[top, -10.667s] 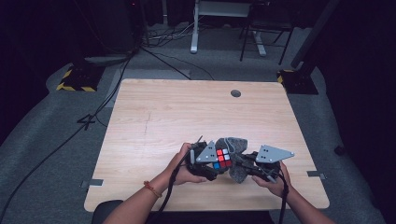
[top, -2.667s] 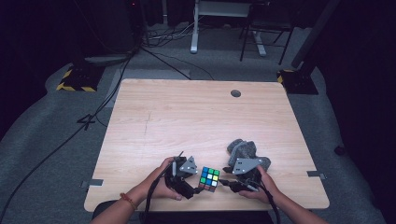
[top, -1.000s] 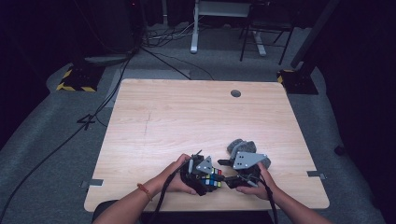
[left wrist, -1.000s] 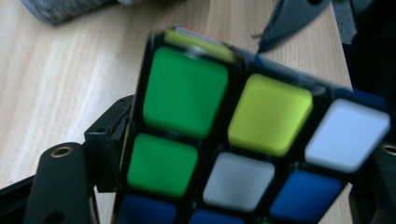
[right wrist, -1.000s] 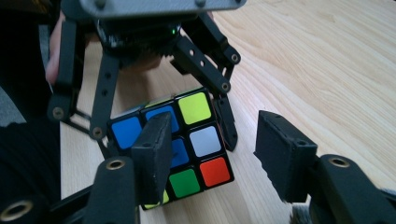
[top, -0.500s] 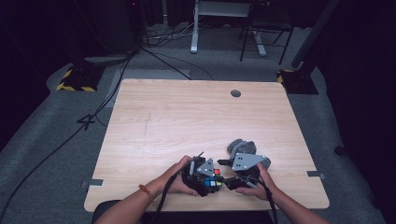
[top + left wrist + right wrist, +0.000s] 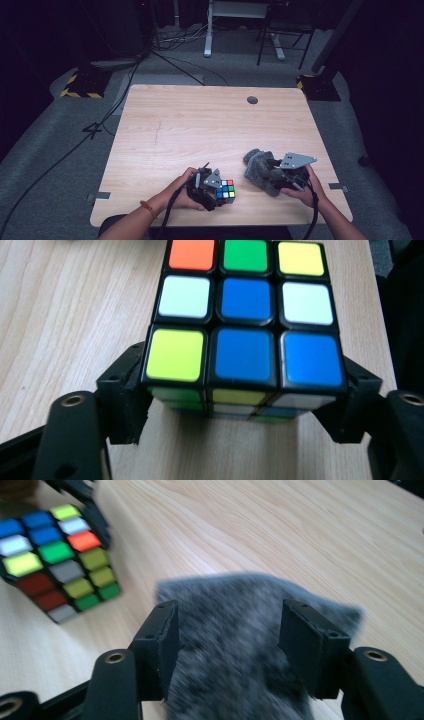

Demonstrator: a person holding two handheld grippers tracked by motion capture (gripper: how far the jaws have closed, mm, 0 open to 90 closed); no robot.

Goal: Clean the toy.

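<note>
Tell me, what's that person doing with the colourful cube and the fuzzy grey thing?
A person sits at a wooden table with a gripper in each hand. The left gripper has its fingers on both sides of the puzzle cube, which rests near the table's front edge; those fingers have just been opening a little. The right gripper has a grey cloth between its fingers, off to the side of the cube. The cube's colours are mixed up.

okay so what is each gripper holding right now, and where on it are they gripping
The left gripper holds the puzzle cube by two opposite sides of its near layer. The right gripper clamps the grey fuzzy cloth across its near end.
</note>
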